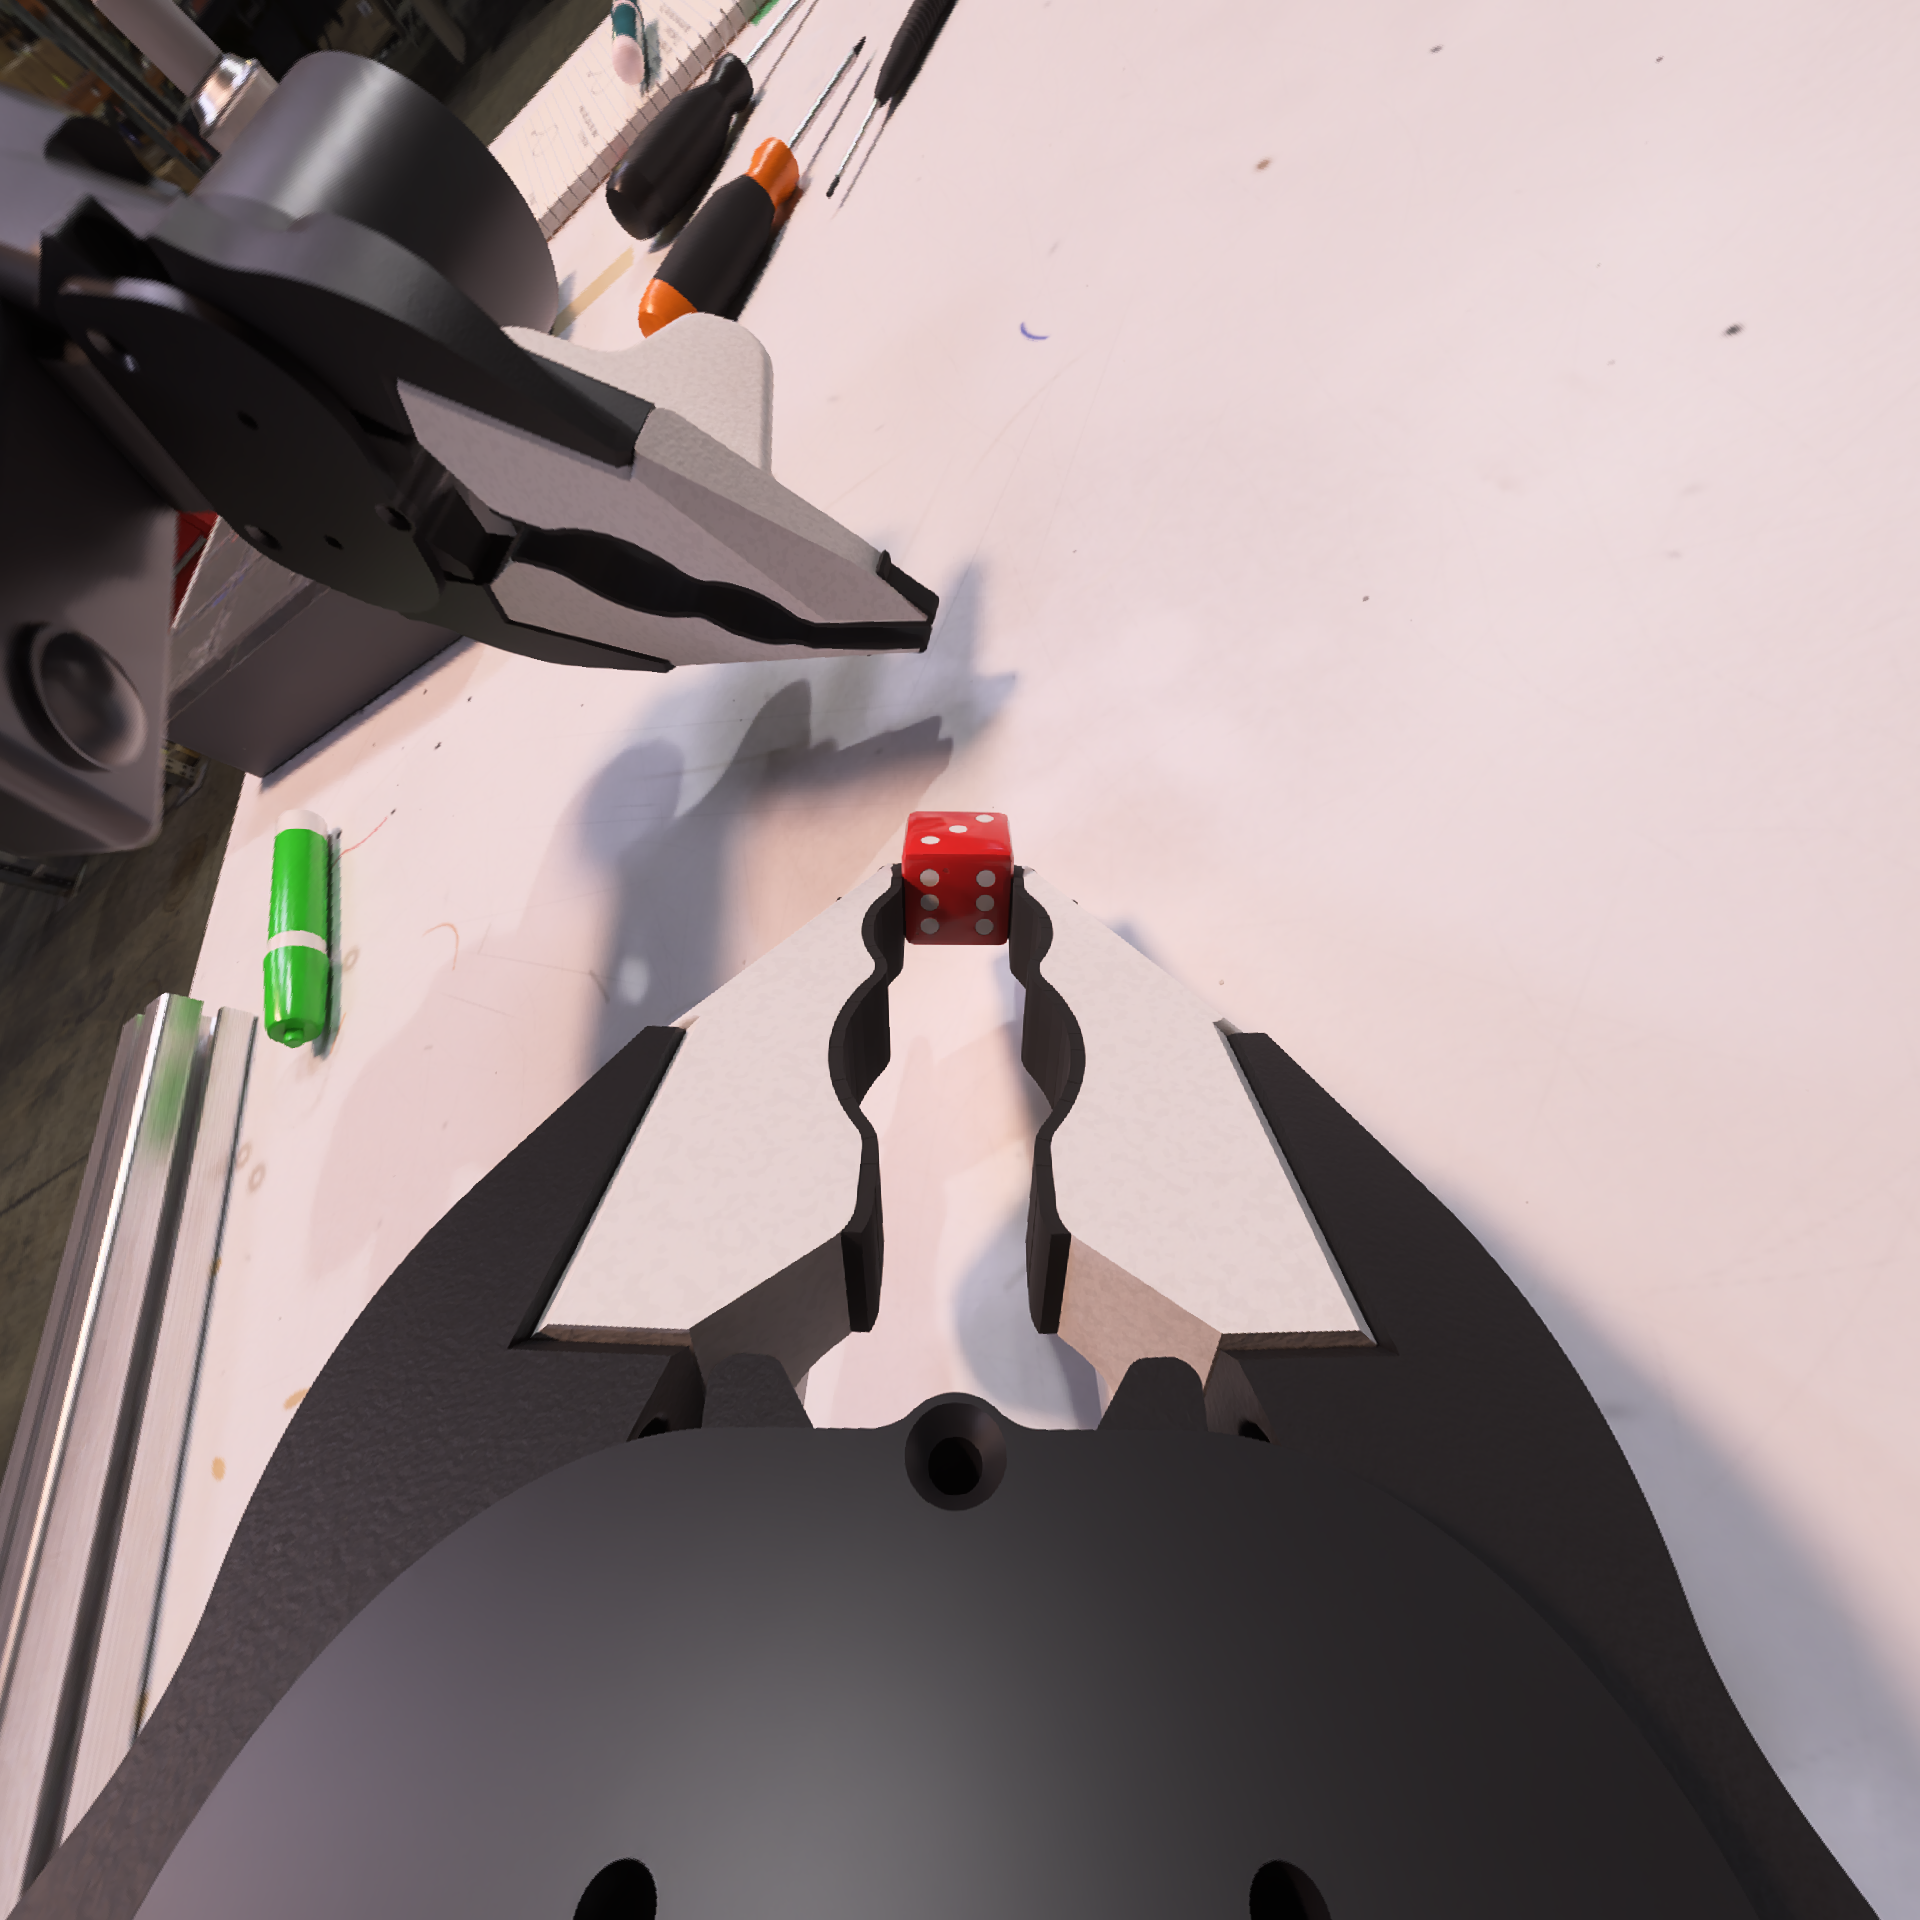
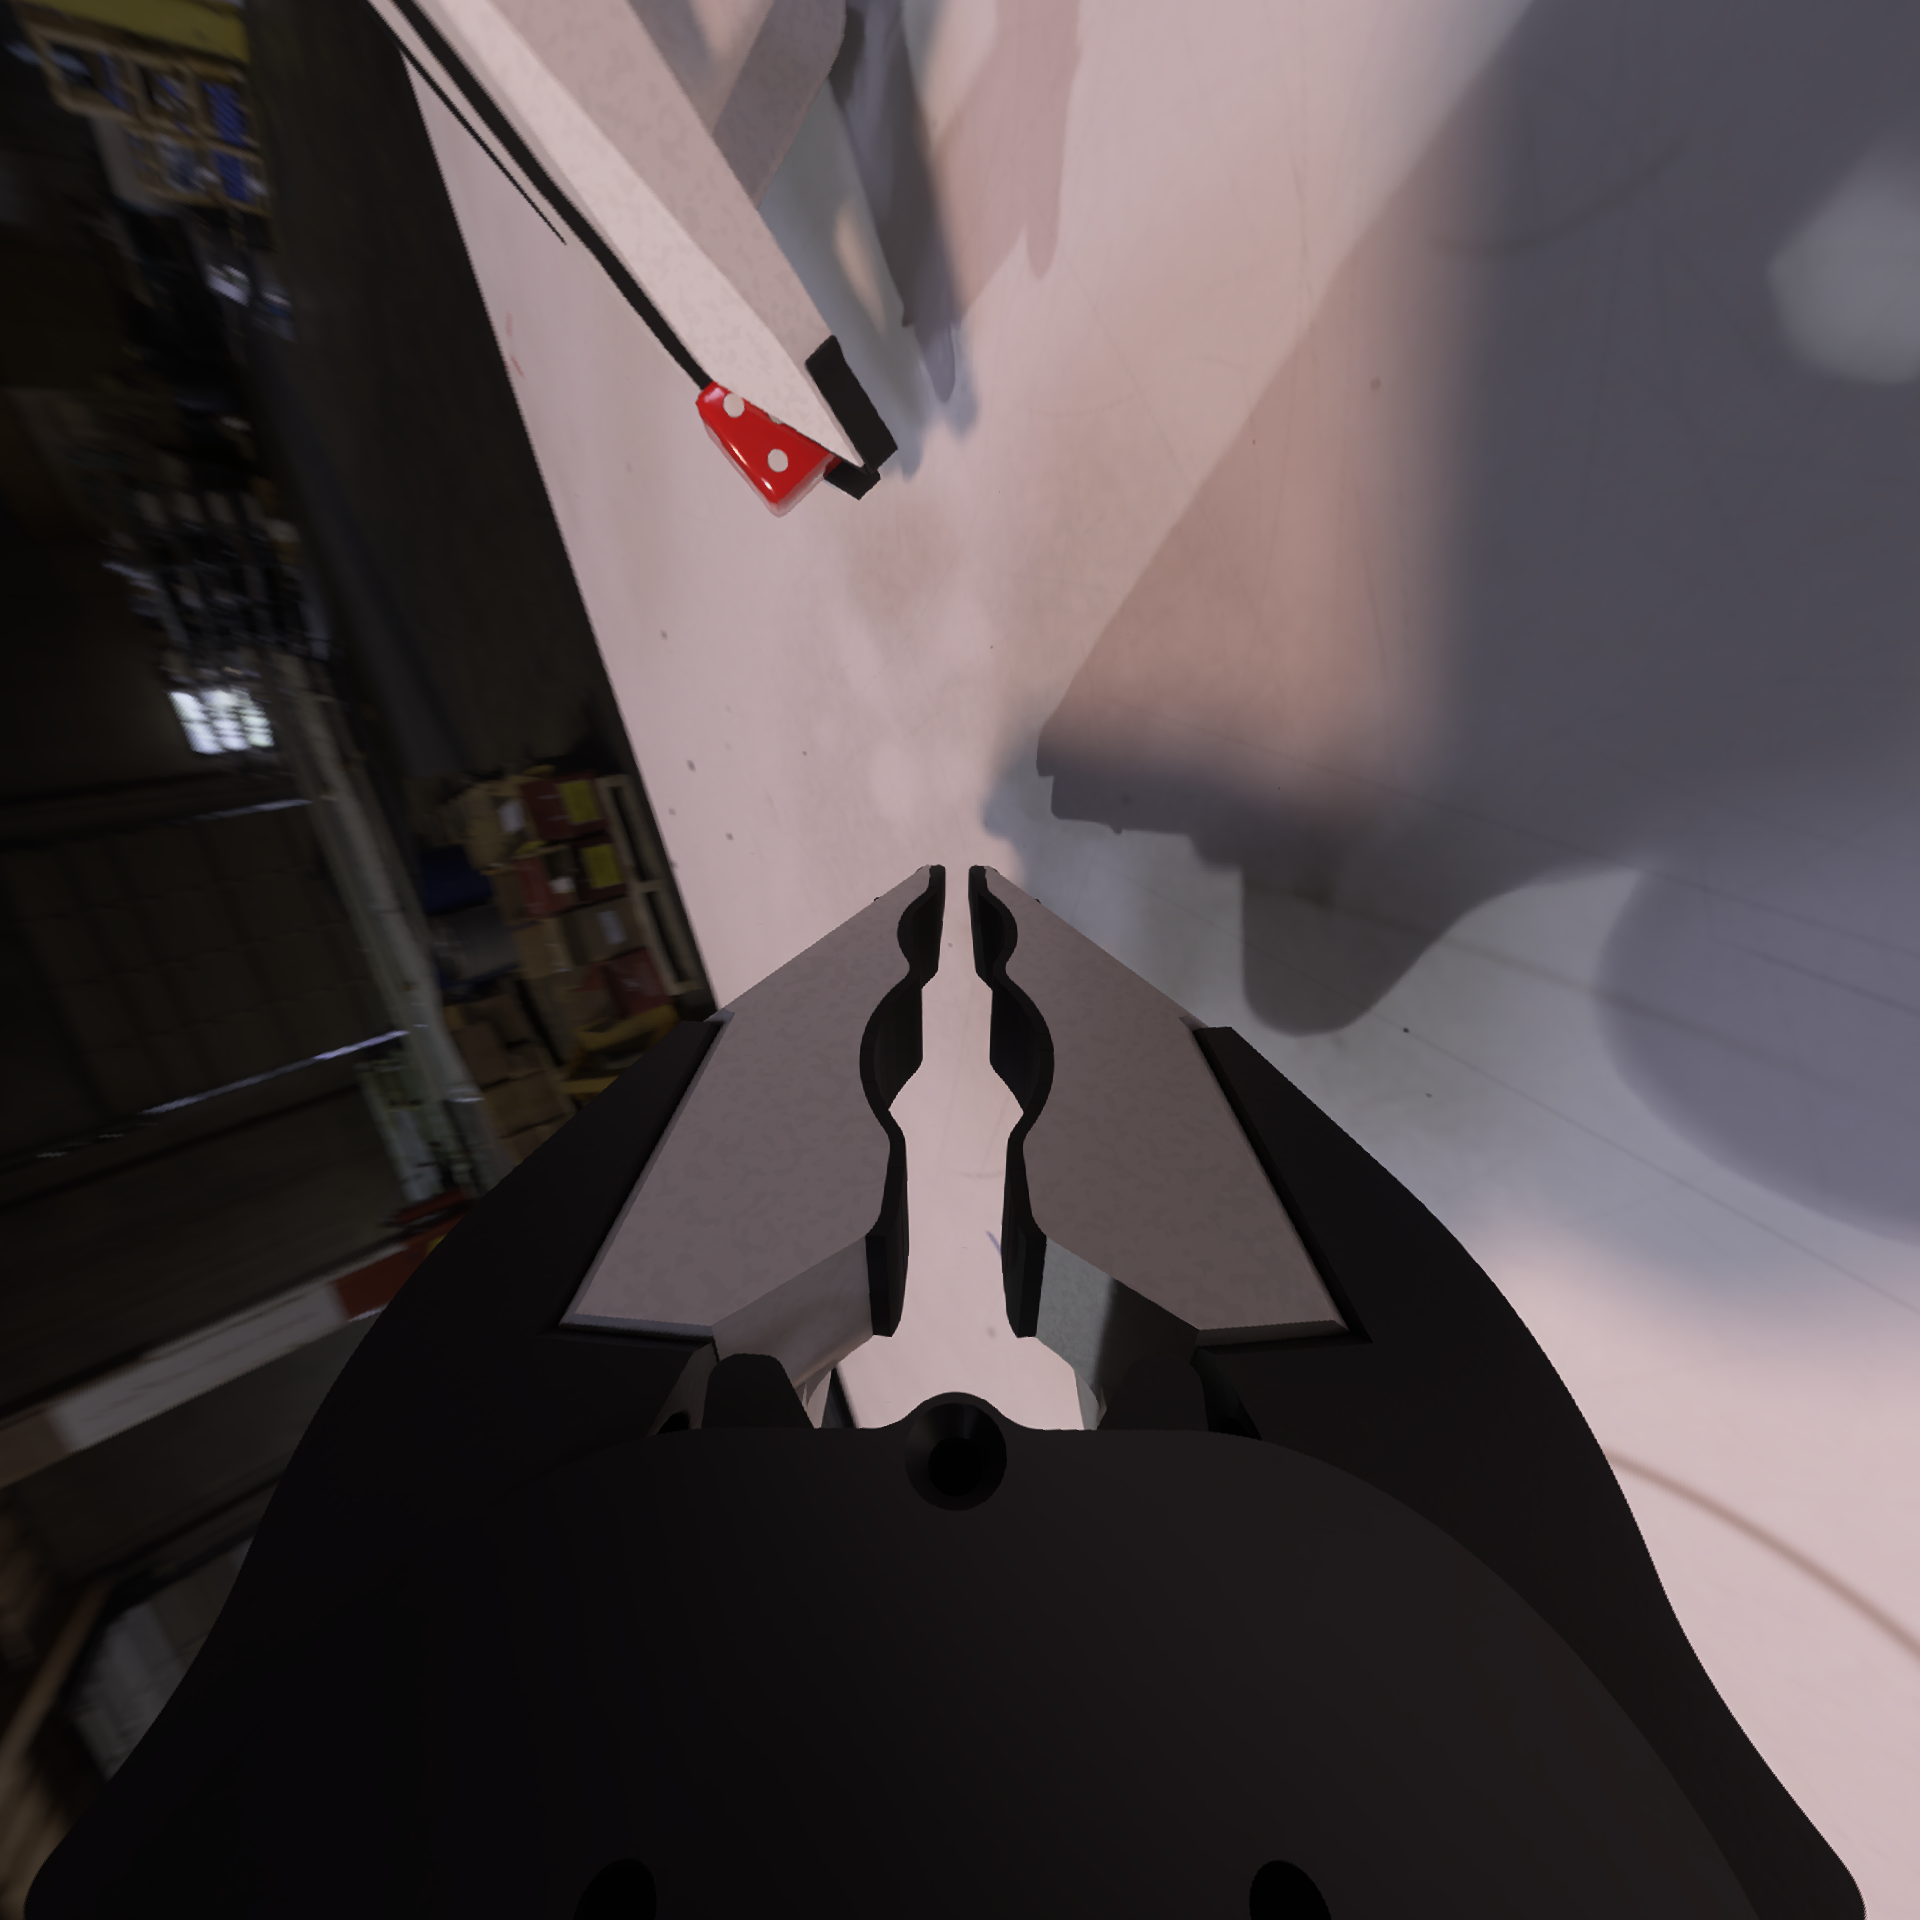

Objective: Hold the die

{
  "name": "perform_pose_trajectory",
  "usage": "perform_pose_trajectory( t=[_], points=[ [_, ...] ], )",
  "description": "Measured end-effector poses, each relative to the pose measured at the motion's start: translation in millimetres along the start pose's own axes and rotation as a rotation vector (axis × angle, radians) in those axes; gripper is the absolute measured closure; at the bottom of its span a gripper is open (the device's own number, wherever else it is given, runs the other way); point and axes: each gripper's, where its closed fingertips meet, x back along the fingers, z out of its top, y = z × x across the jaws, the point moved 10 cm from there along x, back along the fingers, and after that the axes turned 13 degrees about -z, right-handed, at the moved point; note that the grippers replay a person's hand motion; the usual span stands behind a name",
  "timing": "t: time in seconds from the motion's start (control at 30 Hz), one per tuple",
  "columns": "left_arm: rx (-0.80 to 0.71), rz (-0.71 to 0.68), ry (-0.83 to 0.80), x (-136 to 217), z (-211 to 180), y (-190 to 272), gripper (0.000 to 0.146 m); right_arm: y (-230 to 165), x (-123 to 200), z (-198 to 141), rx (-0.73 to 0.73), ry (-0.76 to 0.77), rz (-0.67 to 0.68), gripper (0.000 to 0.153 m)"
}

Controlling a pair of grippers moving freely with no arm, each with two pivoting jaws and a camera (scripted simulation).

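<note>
A small red die [image 1: 956, 878] with white pips sits clamped between the tips of my left gripper [image 1: 957, 899], held a little above the white table. The die also shows in the right wrist view [image 2: 764, 447], pinched at the left gripper's fingertips [image 2: 831, 416]. My right gripper [image 2: 957, 883] is shut and empty, its tips nearly touching, above the table. In the left wrist view the right gripper [image 1: 914, 618] hovers up and left of the die, apart from it.
A green marker [image 1: 298, 925] lies at the left by a metal rail [image 1: 125, 1247]. Several screwdrivers [image 1: 717, 239] and a ruler [image 1: 623, 114] lie at the far edge. The white table [image 1: 1455, 623] ends at the left, with dark floor beyond.
</note>
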Motion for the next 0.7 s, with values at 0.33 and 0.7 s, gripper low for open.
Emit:
perform_pose_trajectory(
  t=[0.33,0.7],
  points=[
    [0.085,0.062,0.031,9,4,7,0.127,-44,20,-44,0.528,0.454,-0.566,0.142],
    [0.114,0.122,0.057,10,5,10,0.127,-44,-32,-60,-0.028,0.711,-0.428,0.134]
  ],
)
